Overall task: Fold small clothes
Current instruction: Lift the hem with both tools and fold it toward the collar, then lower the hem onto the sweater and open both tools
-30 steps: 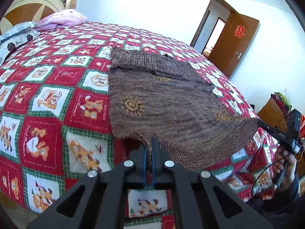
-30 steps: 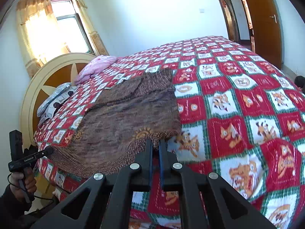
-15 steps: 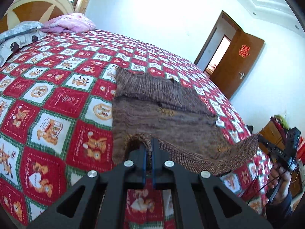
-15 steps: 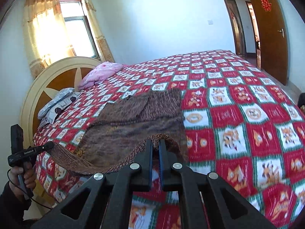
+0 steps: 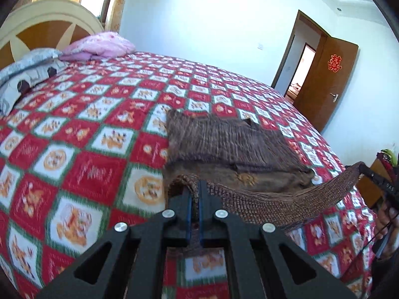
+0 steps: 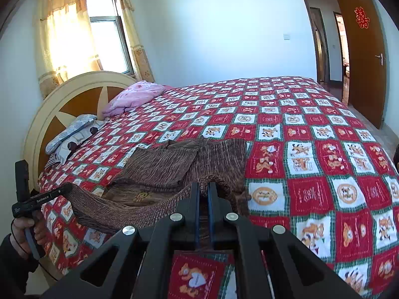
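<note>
A brown knitted sweater point(image 5: 224, 144) lies on the red patchwork bedspread point(image 5: 94, 174); it also shows in the right wrist view point(image 6: 174, 167). Its ribbed hem point(image 5: 274, 204) is lifted off the bed and stretched between both grippers. My left gripper point(image 5: 195, 186) is shut on one hem corner. My right gripper point(image 6: 203, 189) is shut on the other corner and also shows at the right edge of the left wrist view point(image 5: 369, 172). The left gripper also shows at the left of the right wrist view point(image 6: 67, 189). The hem point(image 6: 119, 206) hangs above the sweater's lower part.
A pink quilt point(image 5: 99, 46) and grey pillows point(image 5: 27, 74) lie by the wooden headboard point(image 6: 72, 99). An open brown door point(image 5: 326, 79) stands beyond the bed. A window with curtains point(image 6: 82, 32) is behind the headboard. A wooden cabinet point(image 5: 374, 186) stands at the right.
Both grippers have lifted the hem and carried it forward over the sweater toward its far end. More of the sweater's lower part is now covered by the raised hem.
</note>
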Motion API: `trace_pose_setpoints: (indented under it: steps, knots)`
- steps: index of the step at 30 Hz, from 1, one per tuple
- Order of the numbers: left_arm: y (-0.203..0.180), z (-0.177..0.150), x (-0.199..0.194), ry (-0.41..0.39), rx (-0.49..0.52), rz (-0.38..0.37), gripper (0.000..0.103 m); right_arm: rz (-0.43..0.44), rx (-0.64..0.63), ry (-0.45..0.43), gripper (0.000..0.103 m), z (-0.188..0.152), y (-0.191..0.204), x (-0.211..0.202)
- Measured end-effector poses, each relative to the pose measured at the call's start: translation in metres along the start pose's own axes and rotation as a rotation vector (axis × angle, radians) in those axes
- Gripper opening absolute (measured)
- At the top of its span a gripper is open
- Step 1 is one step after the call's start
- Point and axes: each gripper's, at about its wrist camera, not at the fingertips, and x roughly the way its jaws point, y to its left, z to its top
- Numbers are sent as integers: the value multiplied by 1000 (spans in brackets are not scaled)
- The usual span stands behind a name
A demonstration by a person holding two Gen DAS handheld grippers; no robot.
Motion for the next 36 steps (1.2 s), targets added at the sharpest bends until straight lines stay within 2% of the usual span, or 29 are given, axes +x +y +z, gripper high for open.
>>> trace_pose_setpoints:
  steps: [7,25,36]
  knots:
    - [-4,23,22,-4,32,27,4,-22,-22,8,5,29,-4,27]
    - [5,93,79,-33,-6,71,4,-54,-1,33,5,83,-16,99]
    - [5,109,140,29,4,115,4,-115,28,83,5,104,-38,159]
